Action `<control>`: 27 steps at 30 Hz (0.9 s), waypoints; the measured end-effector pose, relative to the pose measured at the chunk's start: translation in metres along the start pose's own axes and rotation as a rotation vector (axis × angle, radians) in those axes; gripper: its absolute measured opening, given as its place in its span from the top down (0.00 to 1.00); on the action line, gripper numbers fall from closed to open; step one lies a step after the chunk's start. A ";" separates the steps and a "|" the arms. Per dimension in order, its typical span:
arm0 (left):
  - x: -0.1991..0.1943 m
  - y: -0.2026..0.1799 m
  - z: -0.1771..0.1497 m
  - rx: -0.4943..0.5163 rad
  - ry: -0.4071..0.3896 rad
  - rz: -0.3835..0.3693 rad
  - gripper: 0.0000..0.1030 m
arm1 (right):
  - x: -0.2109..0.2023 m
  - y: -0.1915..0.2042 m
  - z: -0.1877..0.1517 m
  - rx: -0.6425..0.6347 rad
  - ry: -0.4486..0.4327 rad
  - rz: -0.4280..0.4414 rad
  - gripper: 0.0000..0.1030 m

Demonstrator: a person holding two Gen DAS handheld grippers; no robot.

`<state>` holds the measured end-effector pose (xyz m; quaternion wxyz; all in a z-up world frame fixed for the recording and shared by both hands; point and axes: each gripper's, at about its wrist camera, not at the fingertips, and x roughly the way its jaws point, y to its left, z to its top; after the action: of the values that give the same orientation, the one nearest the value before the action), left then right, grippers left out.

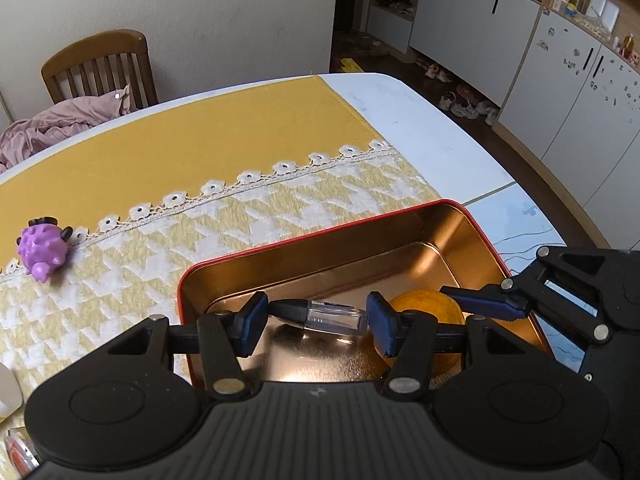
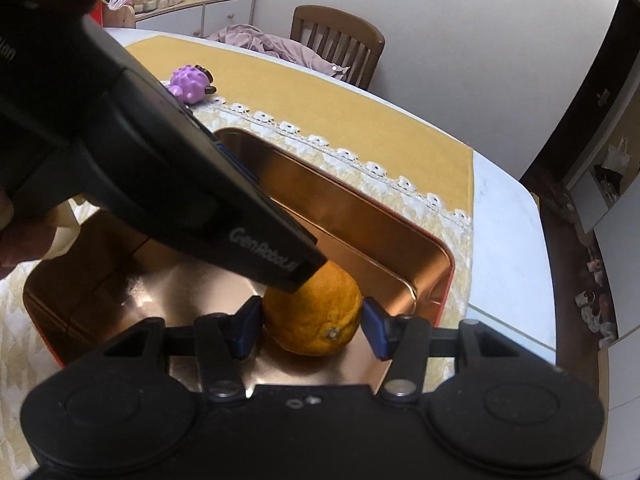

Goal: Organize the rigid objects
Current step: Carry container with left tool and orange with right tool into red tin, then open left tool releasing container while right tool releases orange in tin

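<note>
Over the open red-rimmed tin (image 1: 404, 216) on the yellow tablecloth (image 1: 208, 136), I hold both grippers low above its copper-coloured floor. My left gripper (image 1: 318, 316) is clamped on a small clear bottle with a black cap (image 1: 320, 314), pinned end to end between the blue pads and hanging just above the tin's bottom. My right gripper (image 2: 313, 322) grasps an orange (image 2: 316, 312), both pads pressed to its sides, the fruit low inside the tin near the right wall; whether it touches the floor I cannot tell. A purple spiky toy (image 1: 42, 250) sits apart on the cloth's lace trim.
</note>
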<state>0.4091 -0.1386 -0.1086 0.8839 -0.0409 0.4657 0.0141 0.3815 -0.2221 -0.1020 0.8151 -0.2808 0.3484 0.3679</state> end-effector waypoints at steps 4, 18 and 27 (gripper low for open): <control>0.008 -0.001 -0.002 0.014 0.019 0.018 0.48 | -0.002 0.001 -0.001 -0.021 0.001 -0.003 0.49; 0.001 -0.008 -0.008 0.086 0.053 0.059 0.45 | -0.032 -0.004 -0.009 0.034 -0.045 0.067 0.27; -0.034 -0.004 -0.020 0.072 -0.037 0.015 0.41 | -0.051 -0.008 -0.010 0.129 -0.081 0.063 0.19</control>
<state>0.3739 -0.1439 -0.0917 0.8931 -0.0052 0.4499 0.0044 0.3596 -0.2541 -0.0667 0.8330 -0.2015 0.3469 0.3810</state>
